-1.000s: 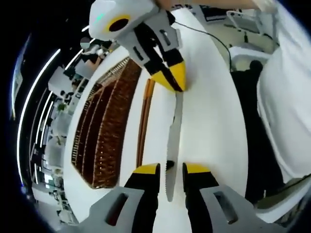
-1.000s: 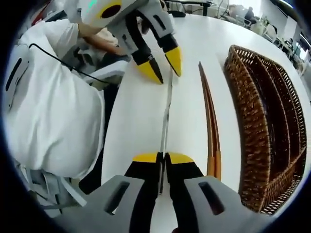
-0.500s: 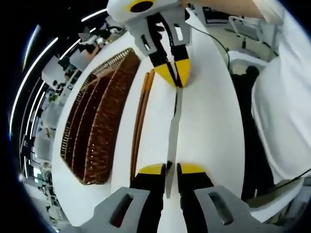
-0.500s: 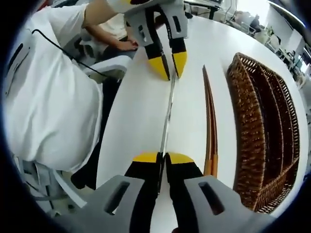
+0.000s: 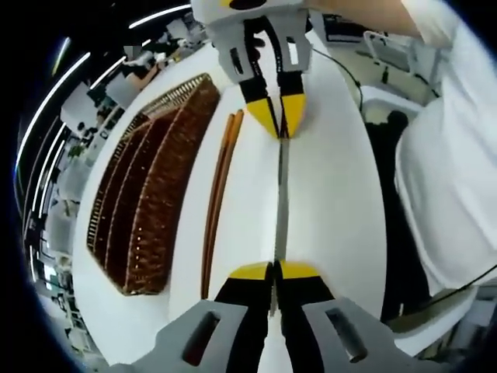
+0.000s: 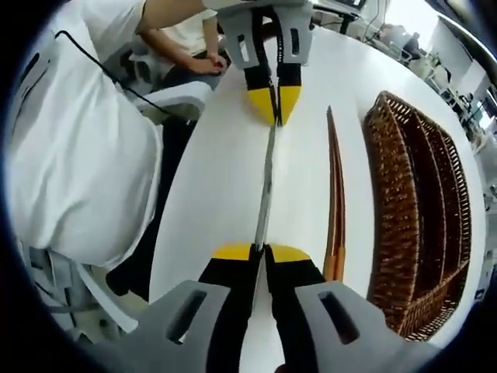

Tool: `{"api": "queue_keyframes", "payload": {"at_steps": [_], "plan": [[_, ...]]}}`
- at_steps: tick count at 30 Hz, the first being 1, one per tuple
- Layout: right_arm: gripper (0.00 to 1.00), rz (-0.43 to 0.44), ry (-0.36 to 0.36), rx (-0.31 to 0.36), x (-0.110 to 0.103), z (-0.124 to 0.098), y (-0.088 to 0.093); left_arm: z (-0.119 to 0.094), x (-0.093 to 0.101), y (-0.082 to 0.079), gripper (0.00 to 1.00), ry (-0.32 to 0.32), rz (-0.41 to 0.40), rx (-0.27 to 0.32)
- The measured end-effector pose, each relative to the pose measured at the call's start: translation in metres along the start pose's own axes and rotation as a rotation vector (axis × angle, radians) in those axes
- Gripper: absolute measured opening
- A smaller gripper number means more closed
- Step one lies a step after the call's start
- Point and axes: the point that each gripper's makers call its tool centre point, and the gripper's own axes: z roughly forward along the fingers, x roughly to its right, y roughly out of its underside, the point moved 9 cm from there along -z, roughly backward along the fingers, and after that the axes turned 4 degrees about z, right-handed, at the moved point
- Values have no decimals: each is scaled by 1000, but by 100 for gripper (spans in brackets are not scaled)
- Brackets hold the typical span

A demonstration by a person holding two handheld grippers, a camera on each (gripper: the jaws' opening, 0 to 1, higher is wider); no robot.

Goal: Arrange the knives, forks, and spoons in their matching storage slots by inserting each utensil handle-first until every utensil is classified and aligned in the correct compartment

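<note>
Change: left gripper (image 5: 273, 270) jaws, apart around the knife (image 5: 281, 194) a second ago, now pinch it; right gripper (image 6: 260, 252) was clamped on the other end then and remains so.
Table (image 5: 334, 186): white, round-edged; carries the basket, chopsticks and knife.
Person: white sleeve (image 6: 78, 148) at the table edge beside the knife; a bare forearm above the far gripper shows in the right gripper view.
Basket (image 5: 144, 194): brown wicker, long parallel slots, on the table, well apart from the knife.
Chopsticks (image 5: 217, 194): brown pair, flat on the table between basket and knife, close together.
Knife: silver, held lengthwise between both grippers, one end in each; the left gripper view shows its serrated edge near the jaws.
Left gripper view: background benches beyond the basket.
Right gripper view: seated person's lap and black cable (image 6: 101, 93).
</note>
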Motion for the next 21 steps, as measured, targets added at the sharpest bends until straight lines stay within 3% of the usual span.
{"api": "queue_keyframes", "payload": {"at_steps": [21], "plan": [[3,26,27,16,10,-8,1,-7,-5,-4,1,26,-2,5]]}}
